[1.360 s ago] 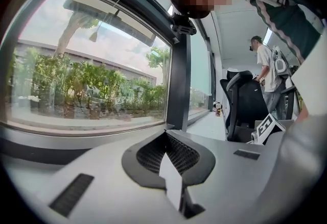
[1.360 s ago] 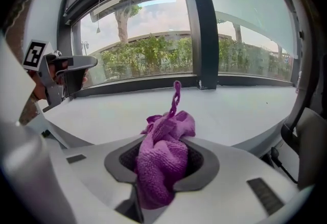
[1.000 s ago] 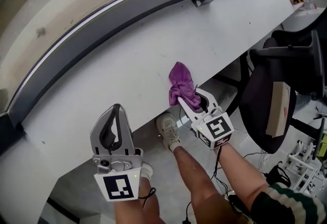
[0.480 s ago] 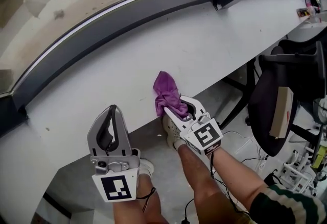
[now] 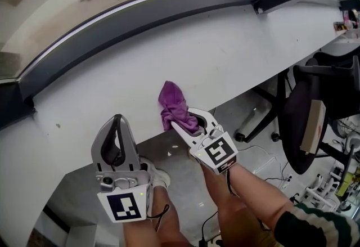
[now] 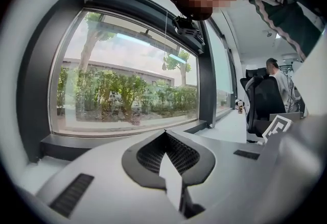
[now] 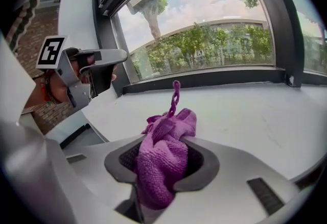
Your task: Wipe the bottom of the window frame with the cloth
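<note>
One purple cloth (image 5: 172, 106), crumpled, twisted loop on top, clamped in right tool (image 5: 188, 121), left tool (image 5: 116, 123) pressed together, empty

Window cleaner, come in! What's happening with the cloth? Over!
Right gripper shut on purple cloth, at white sill's near edge. Left gripper shut, empty. Dark window frame not reached; nothing blocking.

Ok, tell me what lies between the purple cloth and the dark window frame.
Only bare white sill separates cloth and window frame, seen in the head view.

no legible text, brand or number found. left tool (image 5: 117, 120) and right tool (image 5: 186, 118) bear coded square patterns only.
</note>
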### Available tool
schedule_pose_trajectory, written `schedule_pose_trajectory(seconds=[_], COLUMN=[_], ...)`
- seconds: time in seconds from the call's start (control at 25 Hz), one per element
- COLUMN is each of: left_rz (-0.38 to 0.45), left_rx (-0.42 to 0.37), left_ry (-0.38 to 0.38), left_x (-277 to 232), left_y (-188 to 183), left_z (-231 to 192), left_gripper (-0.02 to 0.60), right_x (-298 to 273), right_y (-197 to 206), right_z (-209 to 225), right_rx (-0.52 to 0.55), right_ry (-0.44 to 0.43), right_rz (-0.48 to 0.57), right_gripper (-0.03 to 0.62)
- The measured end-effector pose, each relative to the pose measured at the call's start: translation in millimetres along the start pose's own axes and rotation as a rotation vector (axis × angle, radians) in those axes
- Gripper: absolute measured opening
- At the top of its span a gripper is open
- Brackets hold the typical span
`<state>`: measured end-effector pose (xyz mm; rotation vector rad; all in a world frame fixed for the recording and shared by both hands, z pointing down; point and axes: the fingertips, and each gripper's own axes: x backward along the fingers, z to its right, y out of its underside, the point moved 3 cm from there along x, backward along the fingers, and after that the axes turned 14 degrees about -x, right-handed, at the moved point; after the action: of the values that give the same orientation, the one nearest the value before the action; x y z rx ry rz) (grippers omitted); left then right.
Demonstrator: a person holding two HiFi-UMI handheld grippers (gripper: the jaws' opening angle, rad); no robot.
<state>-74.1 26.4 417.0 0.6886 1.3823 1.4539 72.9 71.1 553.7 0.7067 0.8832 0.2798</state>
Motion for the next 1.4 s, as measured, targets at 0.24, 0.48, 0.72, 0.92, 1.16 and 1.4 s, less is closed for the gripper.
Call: schedule_pose_trajectory(seconds=[0.24, 0.48, 0.72, 0.92, 1.16, 1.4], left_rz=[0.009, -0.004, -0.019, -0.018, -0.039, -0.036], left_rx=[0.032, 0.036, 0.039, 0.042, 0.024, 0.039], left_ry=[-0.042, -0.085, -0.117, -0.147, -0.194, -0.231], left_x=[23.2, 46.3, 69.4, 92.8, 118.6, 143.8], left_y=[8.5, 20.6, 30.1, 33.9, 39.8, 46.8], left_z=[-22.7, -46.1, -69.2, -87.8, -113.3, -134.0], left_gripper=[0.006, 0.006, 0.006, 0.006, 0.006, 0.006], right_x=[-23.6, -41.2, -54.1, -67.7, -84.9, -105.8], right_y=[5.8, 8.1, 13.2, 20.0, 27.5, 33.6], right_z=[-43.0, -71.9, -96.2, -128.2, -168.1, -207.4], right_rx=[0.047, 0.057, 0.068, 0.073, 0.083, 0.095], right_ry=[-0.065, -0.083, -0.098, -0.122, -0.165, -0.205], right_rz=[-0.025, -0.033, -0.065, -0.081, -0.101, -0.112], right_gripper=[0.15, 0.15, 0.15, 0.15, 0.15, 0.15])
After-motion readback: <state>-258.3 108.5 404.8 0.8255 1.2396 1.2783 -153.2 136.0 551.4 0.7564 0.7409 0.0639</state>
